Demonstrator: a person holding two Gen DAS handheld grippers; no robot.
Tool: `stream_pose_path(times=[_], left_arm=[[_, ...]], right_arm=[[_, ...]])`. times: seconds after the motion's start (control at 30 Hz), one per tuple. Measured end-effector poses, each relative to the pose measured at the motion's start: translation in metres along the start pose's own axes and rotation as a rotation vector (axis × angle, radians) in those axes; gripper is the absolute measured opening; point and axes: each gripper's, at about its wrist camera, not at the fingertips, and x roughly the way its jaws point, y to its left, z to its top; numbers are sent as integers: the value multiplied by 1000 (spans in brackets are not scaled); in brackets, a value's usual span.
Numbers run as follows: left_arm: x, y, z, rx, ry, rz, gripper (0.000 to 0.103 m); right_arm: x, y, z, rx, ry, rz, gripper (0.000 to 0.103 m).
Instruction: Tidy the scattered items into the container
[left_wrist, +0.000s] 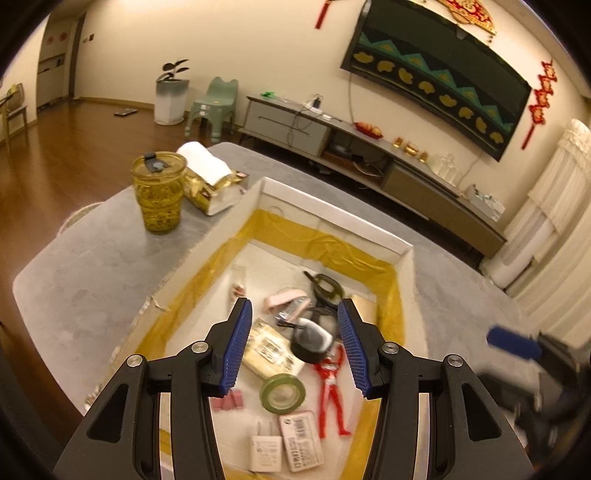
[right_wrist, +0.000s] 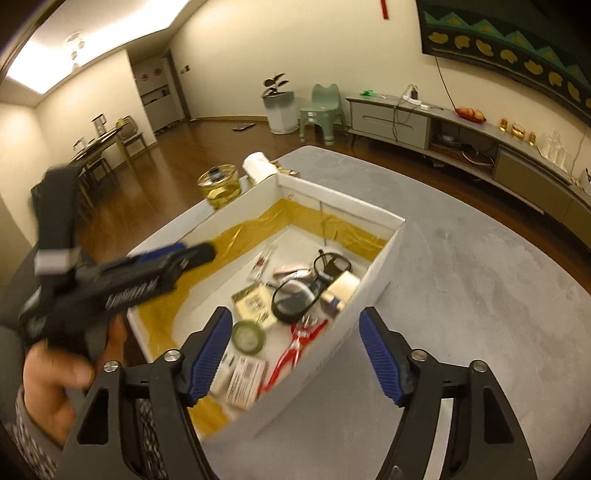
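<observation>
Left gripper (left_wrist: 293, 345): jaws spread wide, nothing between the blue ribbed pads (left_wrist: 238, 343), black arms fanning out toward 7 and 5 o'clock. Right gripper (right_wrist: 295, 354): likewise spread, empty, pads (right_wrist: 208, 356) well apart. In the right wrist view, left gripper again at 9 o'clock, blurred, pointing toward 3 o'clock, gripped from below by a hand (right_wrist: 51, 384) with a patterned sleeve at 7 o'clock. In the left wrist view, right gripper's blurred tip at 3 o'clock.

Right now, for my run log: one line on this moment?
left gripper: open, over box | right gripper: open, empty | red figure: in box
</observation>
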Motion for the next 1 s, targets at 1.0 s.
stream_pose_path(times=[1.0], left_arm=[[-43,-43,-61,149,111,-39,74]], right_arm=[[21,32,-57,-342,141,-246,78]])
